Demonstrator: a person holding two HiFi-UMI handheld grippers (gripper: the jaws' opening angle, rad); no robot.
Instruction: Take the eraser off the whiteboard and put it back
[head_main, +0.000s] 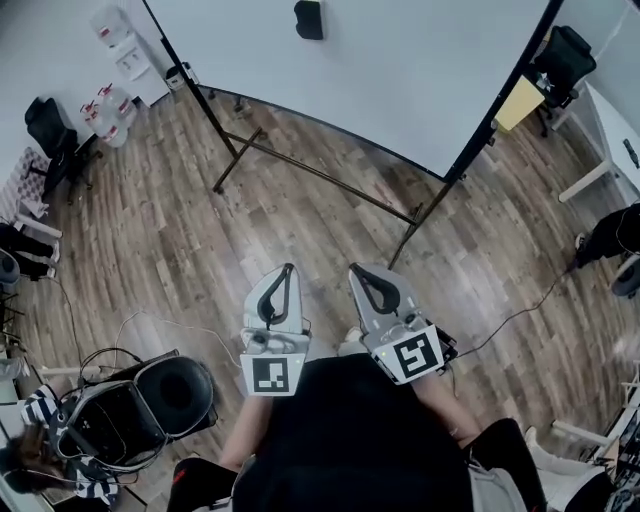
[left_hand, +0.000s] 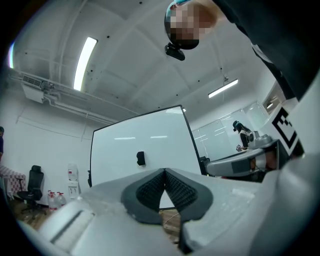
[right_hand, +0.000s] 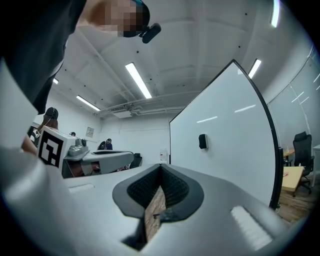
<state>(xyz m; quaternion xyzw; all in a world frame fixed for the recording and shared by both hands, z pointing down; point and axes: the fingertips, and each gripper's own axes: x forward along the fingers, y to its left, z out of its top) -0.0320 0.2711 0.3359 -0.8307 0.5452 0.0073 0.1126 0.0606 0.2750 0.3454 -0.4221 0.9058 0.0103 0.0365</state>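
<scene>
Wood-floored office, whiteboard (head_main: 400, 80) standing.
Black rectangular eraser (head_main: 309, 19) high on the whiteboard; left gripper (head_main: 289, 268), right gripper (head_main: 353, 269) fingers closed, empty.

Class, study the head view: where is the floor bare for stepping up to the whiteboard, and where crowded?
Bare wood floor lies in front of the whiteboard stand's legs. The board face around the eraser is bare too. Crowded: the lower left, with dark gear and cables, and the right edge by the white desk.
</scene>
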